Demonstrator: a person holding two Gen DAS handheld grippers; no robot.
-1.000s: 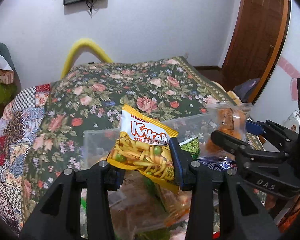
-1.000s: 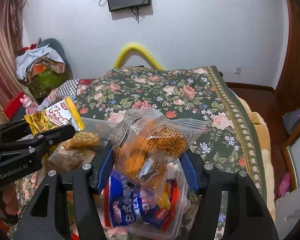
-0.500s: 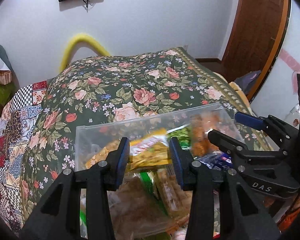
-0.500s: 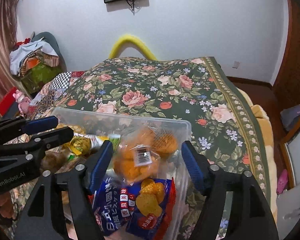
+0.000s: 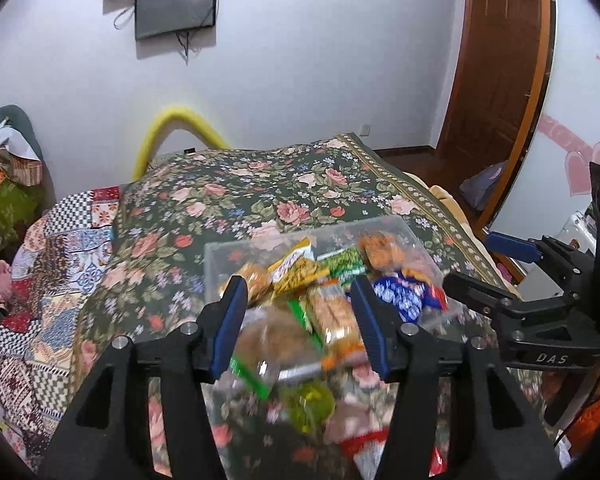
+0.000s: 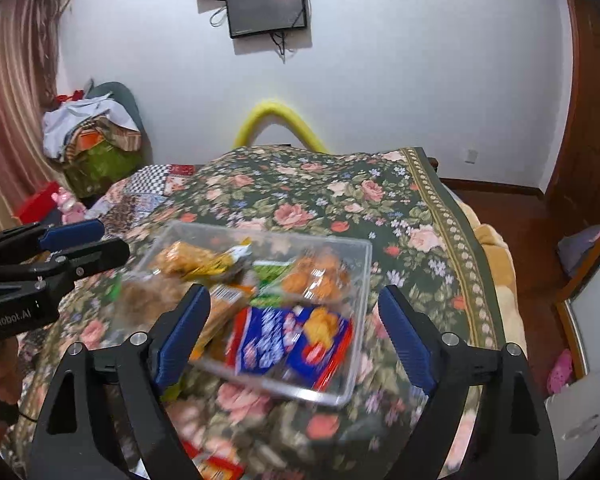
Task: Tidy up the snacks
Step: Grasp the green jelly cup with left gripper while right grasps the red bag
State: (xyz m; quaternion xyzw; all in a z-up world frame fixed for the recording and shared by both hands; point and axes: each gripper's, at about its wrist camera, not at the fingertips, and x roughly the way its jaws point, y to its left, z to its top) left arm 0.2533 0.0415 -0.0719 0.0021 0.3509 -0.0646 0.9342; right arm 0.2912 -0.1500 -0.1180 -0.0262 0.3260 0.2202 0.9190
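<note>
A clear plastic bin sits on the floral bedspread, filled with several snack packets. Inside lie the yellow noodle-snack packet, the clear bag of orange puffs and a blue-and-red packet. My left gripper is open and empty above the bin's near side. My right gripper is open and empty, wide above the bin. Each gripper shows in the other's view: the right gripper, the left gripper.
More loose snack packets lie blurred on the bedspread in front of the bin. A patchwork quilt lies left. A yellow padded bar stands by the far wall. The bed's right edge drops to the floor.
Both grippers released their packets into the bin: the yellow noodle snack from the left, the orange puffs from the right. Both grippers then opened wider and pulled back upward.
</note>
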